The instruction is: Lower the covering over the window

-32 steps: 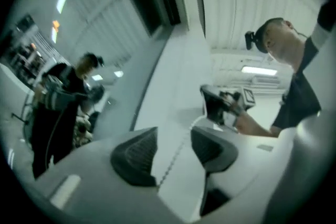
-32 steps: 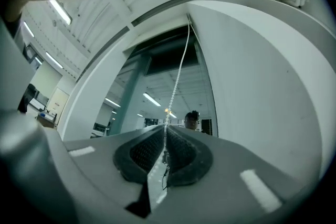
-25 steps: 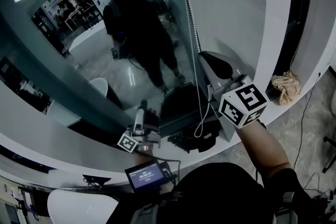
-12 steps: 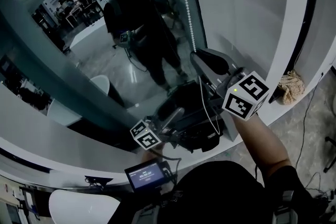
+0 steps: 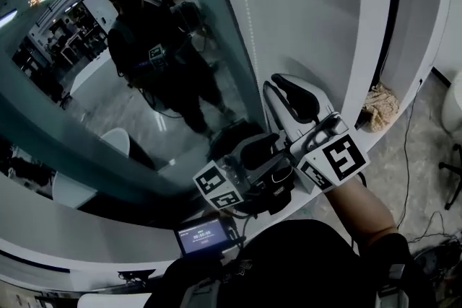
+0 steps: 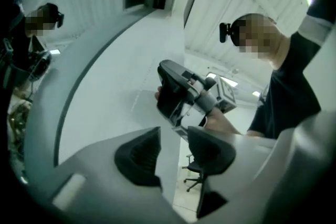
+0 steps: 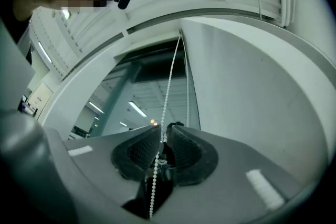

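The right hand-held gripper [image 7: 164,132] is pointing up along a white bead chain [image 7: 168,81]. The chain is running down through the narrow gap between its two dark pads. The jaws have just been opening, so they are standing slightly apart, with the chain between them but not pinched.

The left hand-held gripper [image 6: 173,136] is aiming at the right one from just beside it. Its jaws have just been closing. They are still apart, with nothing between them.

Above the right hand-held gripper, the chain is climbing the edge of the window [image 5: 144,83]. The dark glass on its left side is reflecting the person [image 5: 159,61], and a white wall panel [image 5: 310,18] is standing on its right. The covering itself cannot be made out.
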`<state>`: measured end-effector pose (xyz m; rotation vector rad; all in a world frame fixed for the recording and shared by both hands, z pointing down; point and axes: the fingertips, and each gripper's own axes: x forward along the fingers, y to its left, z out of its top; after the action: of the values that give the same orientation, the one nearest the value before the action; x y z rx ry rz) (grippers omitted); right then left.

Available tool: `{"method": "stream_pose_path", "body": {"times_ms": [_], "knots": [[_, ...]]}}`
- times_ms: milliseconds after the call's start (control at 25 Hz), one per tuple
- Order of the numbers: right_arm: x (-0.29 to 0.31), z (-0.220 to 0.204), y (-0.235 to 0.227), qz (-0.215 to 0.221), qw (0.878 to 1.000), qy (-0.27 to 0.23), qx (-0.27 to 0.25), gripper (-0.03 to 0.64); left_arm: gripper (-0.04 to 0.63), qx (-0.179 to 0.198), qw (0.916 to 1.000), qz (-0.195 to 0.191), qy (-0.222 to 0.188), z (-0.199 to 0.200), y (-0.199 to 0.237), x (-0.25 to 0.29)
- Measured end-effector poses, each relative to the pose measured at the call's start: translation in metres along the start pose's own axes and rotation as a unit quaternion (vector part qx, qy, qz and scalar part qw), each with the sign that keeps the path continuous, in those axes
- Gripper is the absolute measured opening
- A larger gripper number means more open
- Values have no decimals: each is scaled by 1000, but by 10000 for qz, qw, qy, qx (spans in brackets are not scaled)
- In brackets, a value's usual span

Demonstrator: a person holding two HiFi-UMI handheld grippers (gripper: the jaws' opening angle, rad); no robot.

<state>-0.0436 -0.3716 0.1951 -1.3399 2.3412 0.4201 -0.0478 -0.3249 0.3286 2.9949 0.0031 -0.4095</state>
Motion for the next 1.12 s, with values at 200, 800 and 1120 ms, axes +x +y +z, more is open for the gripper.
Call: {"method": "stream_pose_path", "body": {"times_ms": [200, 800, 1120], "knots": [[-2, -1, 14, 571, 9968, 554, -105, 93, 153, 20, 9999, -110, 78, -7, 11, 2], [-54, 1, 2, -2, 9991, 411, -96, 69, 150, 62, 9987, 500, 12, -9, 32, 17], [-68, -4, -10, -10, 9990, 407, 201, 55, 120, -96, 9998, -1, 160, -23, 13, 39]]}}
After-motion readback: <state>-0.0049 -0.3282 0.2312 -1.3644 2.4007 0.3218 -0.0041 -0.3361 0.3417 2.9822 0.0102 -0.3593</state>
